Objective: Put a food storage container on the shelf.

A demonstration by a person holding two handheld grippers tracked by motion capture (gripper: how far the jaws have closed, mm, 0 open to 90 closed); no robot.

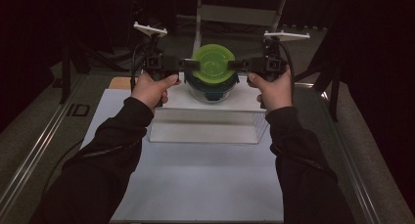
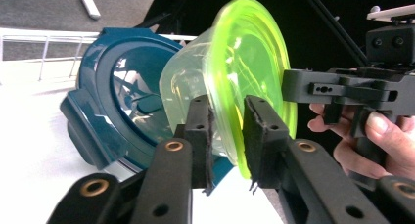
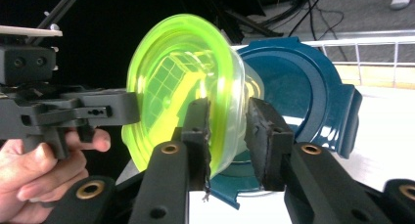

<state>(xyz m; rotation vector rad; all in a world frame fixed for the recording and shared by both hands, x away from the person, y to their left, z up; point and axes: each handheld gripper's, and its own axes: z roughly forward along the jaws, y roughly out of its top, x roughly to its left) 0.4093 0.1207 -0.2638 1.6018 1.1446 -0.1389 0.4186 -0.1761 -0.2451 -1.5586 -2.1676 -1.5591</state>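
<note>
A clear tub with a lime-green lid [image 1: 213, 62] rests on a dark teal lidded container [image 1: 213, 90], which stands on a white raised platform [image 1: 205, 121]. My left gripper [image 1: 192, 64] and right gripper [image 1: 234, 64] reach in level from either side. In the left gripper view the green lid's rim [image 2: 249, 62] lies between my jaws [image 2: 227, 131], and a gap shows beside one pad. In the right gripper view my jaws [image 3: 227, 131] straddle the rim [image 3: 176, 77] the same way, loosely. Behind the tub in those views is the teal container [image 2: 107, 101] [image 3: 303, 87].
The platform stands at the far end of a white sheet [image 1: 195, 185] on the table. Metal rails [image 1: 29, 150] run along both table sides. A stand with a pale post [image 1: 198, 23] rises beyond the table against a dark background.
</note>
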